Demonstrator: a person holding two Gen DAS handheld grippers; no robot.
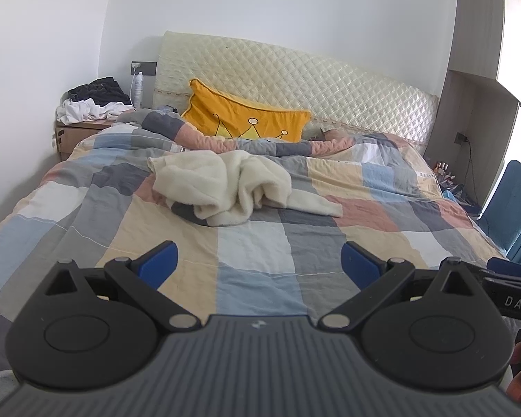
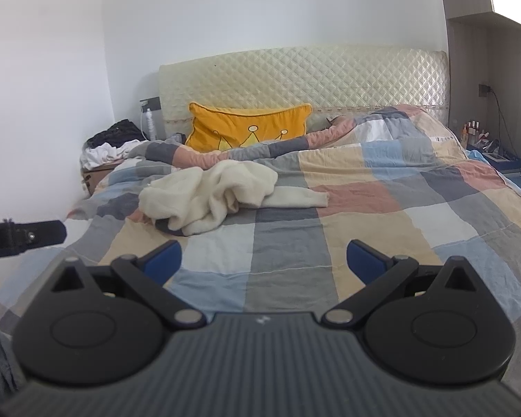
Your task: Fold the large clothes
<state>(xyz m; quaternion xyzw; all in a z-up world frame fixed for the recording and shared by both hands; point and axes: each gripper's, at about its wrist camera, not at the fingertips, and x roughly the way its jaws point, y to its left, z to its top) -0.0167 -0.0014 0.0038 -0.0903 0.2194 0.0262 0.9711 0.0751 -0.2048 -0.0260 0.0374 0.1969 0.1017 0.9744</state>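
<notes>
A cream fleece garment (image 1: 222, 187) lies crumpled in the middle of the bed, one sleeve stretched out to the right; it also shows in the right wrist view (image 2: 212, 194). My left gripper (image 1: 258, 262) is open and empty, held above the checked quilt (image 1: 260, 243), well short of the garment. My right gripper (image 2: 264, 260) is open and empty too, over the quilt (image 2: 288, 253), at about the same distance. Part of the right gripper shows at the right edge of the left wrist view (image 1: 510, 288), and part of the left gripper at the left edge of the right wrist view (image 2: 21, 236).
A yellow crown pillow (image 1: 246, 114) leans on the quilted headboard (image 1: 312, 83). A nightstand with piled clothes (image 1: 90, 104) stands at the far left. A blue chair (image 1: 517, 205) and a side table with small bottles (image 2: 476, 135) are on the right.
</notes>
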